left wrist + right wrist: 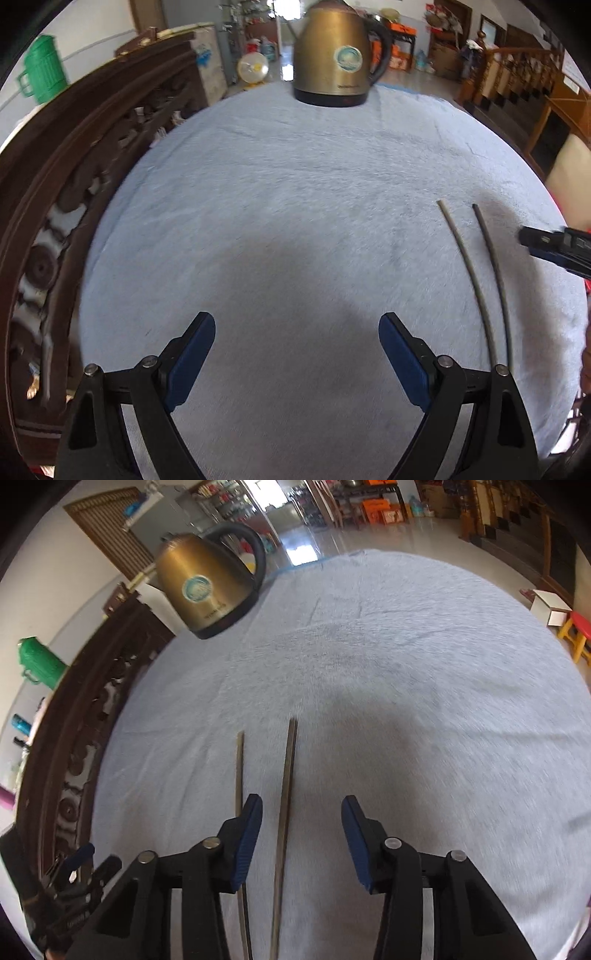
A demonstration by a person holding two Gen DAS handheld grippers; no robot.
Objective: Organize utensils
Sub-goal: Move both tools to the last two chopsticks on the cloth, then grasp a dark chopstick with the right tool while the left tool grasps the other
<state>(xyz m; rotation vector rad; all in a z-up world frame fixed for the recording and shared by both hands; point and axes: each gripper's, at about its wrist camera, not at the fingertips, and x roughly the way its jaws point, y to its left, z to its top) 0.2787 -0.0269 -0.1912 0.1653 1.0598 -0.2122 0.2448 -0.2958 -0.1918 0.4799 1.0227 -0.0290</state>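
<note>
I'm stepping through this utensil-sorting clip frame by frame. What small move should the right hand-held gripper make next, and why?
Probably shift the right hand-held gripper slightly left and lower it: only one chopstick lies between its open jaws, while the other chopstick runs outside the left finger.

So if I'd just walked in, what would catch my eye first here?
Probably the brass-coloured kettle standing at the far edge of the pale blue cloth. Next, the two thin chopsticks lying side by side on that cloth, one of them between the open fingers of the right hand-held gripper, untouched. The left hand-held gripper is wide open over bare cloth.
</note>
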